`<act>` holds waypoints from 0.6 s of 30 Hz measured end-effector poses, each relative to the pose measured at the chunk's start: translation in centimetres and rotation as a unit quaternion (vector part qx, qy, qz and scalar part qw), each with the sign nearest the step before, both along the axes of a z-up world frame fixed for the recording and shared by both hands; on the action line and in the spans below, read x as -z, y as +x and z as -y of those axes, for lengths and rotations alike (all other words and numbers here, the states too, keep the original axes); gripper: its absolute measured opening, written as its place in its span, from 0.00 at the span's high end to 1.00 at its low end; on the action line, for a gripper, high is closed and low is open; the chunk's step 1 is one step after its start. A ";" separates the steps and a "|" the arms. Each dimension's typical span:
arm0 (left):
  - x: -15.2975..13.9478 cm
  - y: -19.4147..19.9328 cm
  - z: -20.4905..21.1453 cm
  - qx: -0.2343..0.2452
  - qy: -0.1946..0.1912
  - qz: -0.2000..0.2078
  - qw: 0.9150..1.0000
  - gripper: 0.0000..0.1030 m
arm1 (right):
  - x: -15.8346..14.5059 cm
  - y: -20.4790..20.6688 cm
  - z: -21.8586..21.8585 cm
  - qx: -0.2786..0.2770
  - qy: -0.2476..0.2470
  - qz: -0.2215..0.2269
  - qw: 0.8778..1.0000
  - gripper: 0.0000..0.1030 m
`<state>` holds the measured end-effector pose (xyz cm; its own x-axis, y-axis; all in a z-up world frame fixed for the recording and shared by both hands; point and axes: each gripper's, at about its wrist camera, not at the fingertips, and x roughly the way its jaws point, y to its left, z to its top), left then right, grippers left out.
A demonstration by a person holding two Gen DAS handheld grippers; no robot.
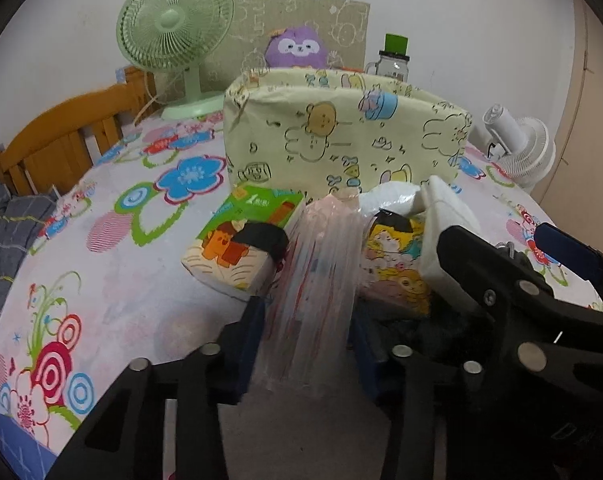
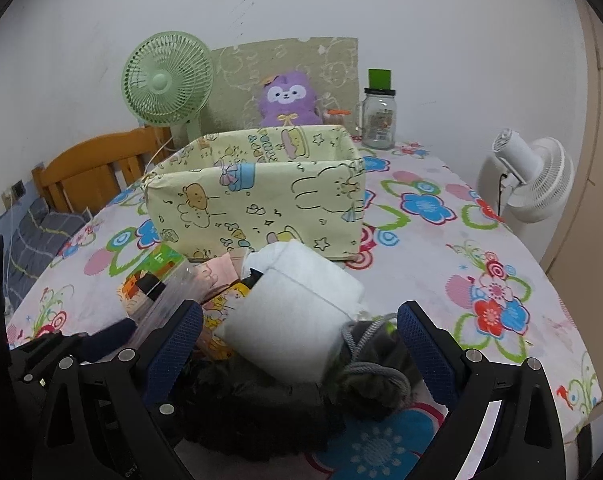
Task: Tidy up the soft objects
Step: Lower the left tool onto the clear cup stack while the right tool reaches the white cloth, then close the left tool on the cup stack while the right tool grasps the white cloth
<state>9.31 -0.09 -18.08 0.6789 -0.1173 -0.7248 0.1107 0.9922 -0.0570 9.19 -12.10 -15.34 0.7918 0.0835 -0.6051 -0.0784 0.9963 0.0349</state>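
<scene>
A white wall backs a table under a flowered tablecloth, with a wooden bed frame at its left edge. At the far side I see a green fan, a purple plush toy half hidden behind the yellow cartoon-print fabric box, a glass jar with a green lid, and a white fan off the right edge.

The soft things lie in a heap just in front of the box. My left gripper has its blue pads clenched on a pink striped plastic packet, which stands up between them; the packet's lower end is lost behind the fingers. To its left lies a tissue pack with green and orange print, partly covered by a black patch I cannot identify. To the right sits a yellow cartoon-print pack, mostly hidden by the packet and by a folded white cloth.

My right gripper is released, its jaws spread wide on either side of the white cloth, not pressing it. Beneath the cloth lies a dark bundle and a grey drawstring pouch; where one ends and the other begins is hard to make out.
</scene>
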 end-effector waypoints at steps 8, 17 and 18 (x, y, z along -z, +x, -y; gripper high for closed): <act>0.0 0.2 0.4 0.019 -0.012 -0.001 1.000 0.69 | 1.4 2.0 -0.8 -0.010 -0.003 -0.034 0.999 0.13; -0.2 0.2 0.5 0.019 -0.016 0.005 1.000 0.73 | 1.9 2.3 -0.6 -0.020 0.029 -0.051 0.998 0.50; -0.2 0.2 0.5 0.018 -0.015 0.006 1.000 0.74 | 1.9 2.3 -0.6 -0.021 0.031 -0.050 0.998 0.55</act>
<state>9.48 -0.56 -17.84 0.6822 -0.1638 -0.7126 0.1475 0.9854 -0.0852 11.48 -11.52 -17.22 0.7221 0.1548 -0.6742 -0.1128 0.9879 0.1060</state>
